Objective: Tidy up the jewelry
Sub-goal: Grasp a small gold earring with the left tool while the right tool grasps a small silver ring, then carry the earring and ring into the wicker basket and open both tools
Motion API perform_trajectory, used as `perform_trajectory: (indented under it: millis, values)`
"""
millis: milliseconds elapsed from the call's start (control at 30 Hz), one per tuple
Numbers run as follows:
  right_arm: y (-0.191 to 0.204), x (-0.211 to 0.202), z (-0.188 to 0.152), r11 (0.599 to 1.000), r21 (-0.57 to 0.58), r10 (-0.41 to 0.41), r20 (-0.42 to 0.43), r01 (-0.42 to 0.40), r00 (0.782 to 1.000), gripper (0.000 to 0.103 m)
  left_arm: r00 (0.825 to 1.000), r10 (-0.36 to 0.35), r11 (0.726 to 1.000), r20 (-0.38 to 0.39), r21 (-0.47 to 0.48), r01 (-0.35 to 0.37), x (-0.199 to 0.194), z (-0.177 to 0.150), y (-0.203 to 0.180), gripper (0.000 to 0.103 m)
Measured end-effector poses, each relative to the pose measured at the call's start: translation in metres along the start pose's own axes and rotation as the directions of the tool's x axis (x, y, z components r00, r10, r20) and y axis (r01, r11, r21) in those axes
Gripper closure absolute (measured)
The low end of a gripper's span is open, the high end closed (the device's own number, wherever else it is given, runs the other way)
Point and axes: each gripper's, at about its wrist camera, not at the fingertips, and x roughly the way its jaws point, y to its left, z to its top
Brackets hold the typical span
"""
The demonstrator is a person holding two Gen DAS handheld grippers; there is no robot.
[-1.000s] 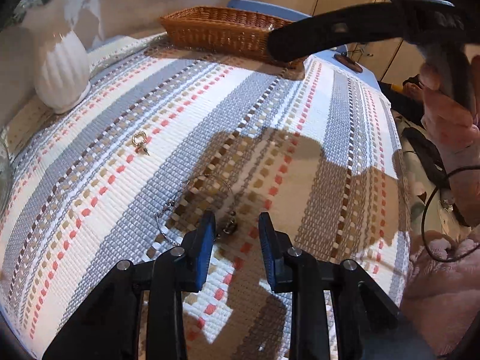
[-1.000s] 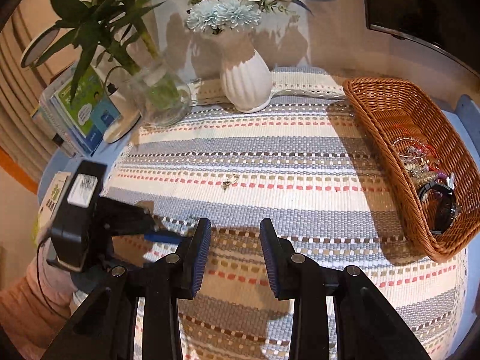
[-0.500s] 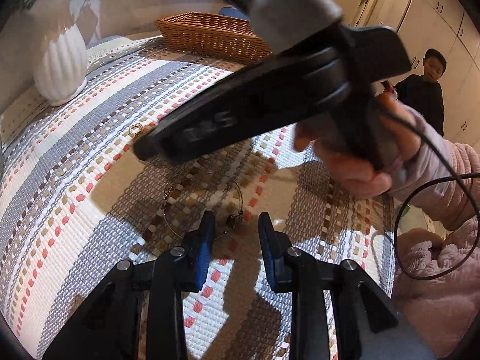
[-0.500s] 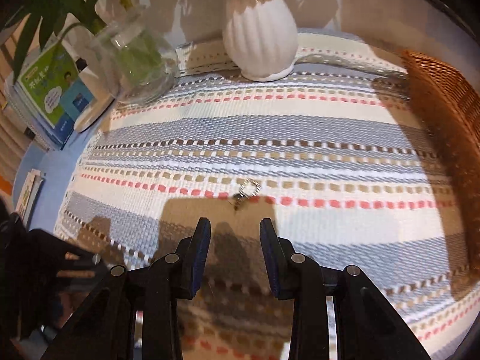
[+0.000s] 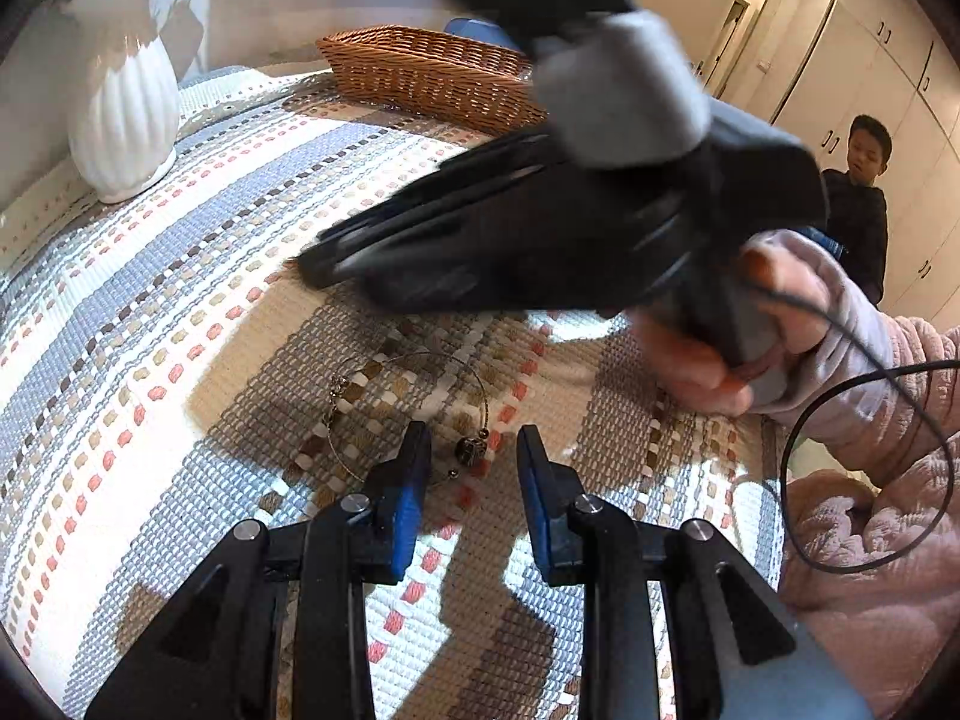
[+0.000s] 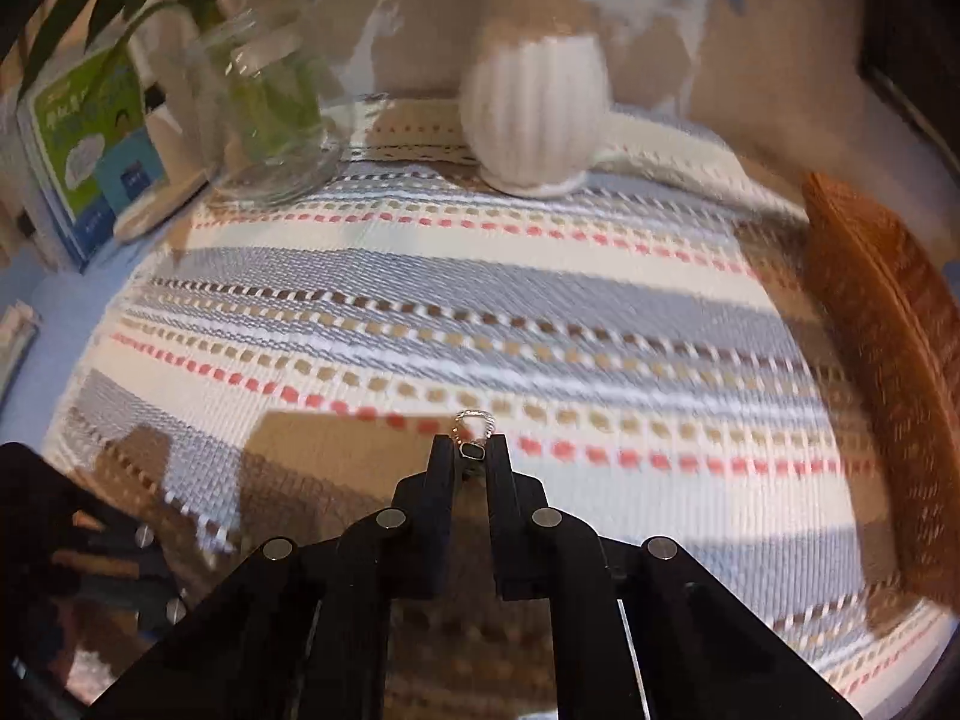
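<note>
One small silver ring with a dark stone sits between the tips of the right gripper, whose jaws are closing on it against the striped woven cloth. Pinch squarely, lift straight, then carry toward the brown wicker basket at three o'clock. Left gripper hovers part-open, holding nothing, over the thin wire bangle with dark bead.

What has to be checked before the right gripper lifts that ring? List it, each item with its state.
1. Ring between the right gripper's closing jaws: ok.
2. Grip firm enough to lift: cannot tell.
3. Cloth between ring and basket bare: ok.
4. Room inside the basket: cannot tell, interior hidden.
5. Left gripper open over the bracelet, not holding it: ok.
</note>
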Motion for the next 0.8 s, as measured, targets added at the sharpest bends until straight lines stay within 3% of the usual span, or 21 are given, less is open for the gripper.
perform_trajectory:
  millis: [200,267,300,467,567,700,800]
  values:
    - [-0.047,-0.048,-0.03,0.984,0.167,0.049,0.056,-0.058,0.997,0.093,0.998,0.063,0.997,0.012,0.042,-0.063,0.004,0.0,-0.013,0.076]
    - [-0.058,-0.069,-0.042,0.979,0.195,0.046,0.085,-0.062,0.995,0.093,0.993,0.114,0.992,0.014,0.059,-0.115,0.007,0.002,-0.014,0.094]
    - [-0.063,-0.077,-0.046,0.977,0.204,0.045,0.095,-0.064,0.994,0.093,0.993,0.119,0.991,0.012,0.054,-0.119,0.007,0.003,-0.015,0.094]
    - [-0.089,-0.122,-0.068,0.964,0.252,0.049,0.145,-0.085,0.988,0.093,0.997,0.067,0.998,0.035,-0.005,-0.067,-0.003,0.009,-0.018,0.094]
    - [-0.1,-0.145,-0.08,0.958,0.268,0.057,0.176,-0.104,0.983,0.093,0.996,0.001,0.998,0.092,-0.064,0.005,-0.02,0.019,-0.023,0.094]
    - [-0.116,-0.172,-0.088,0.937,0.304,0.102,0.23,-0.171,0.968,0.093,0.983,-0.056,0.993,0.175,-0.096,0.074,-0.04,0.047,-0.034,0.094]
    - [-0.134,-0.193,-0.093,0.914,0.333,0.139,0.282,-0.233,0.949,0.093,0.977,-0.062,0.994,0.206,-0.081,0.08,-0.045,0.075,-0.046,0.094]
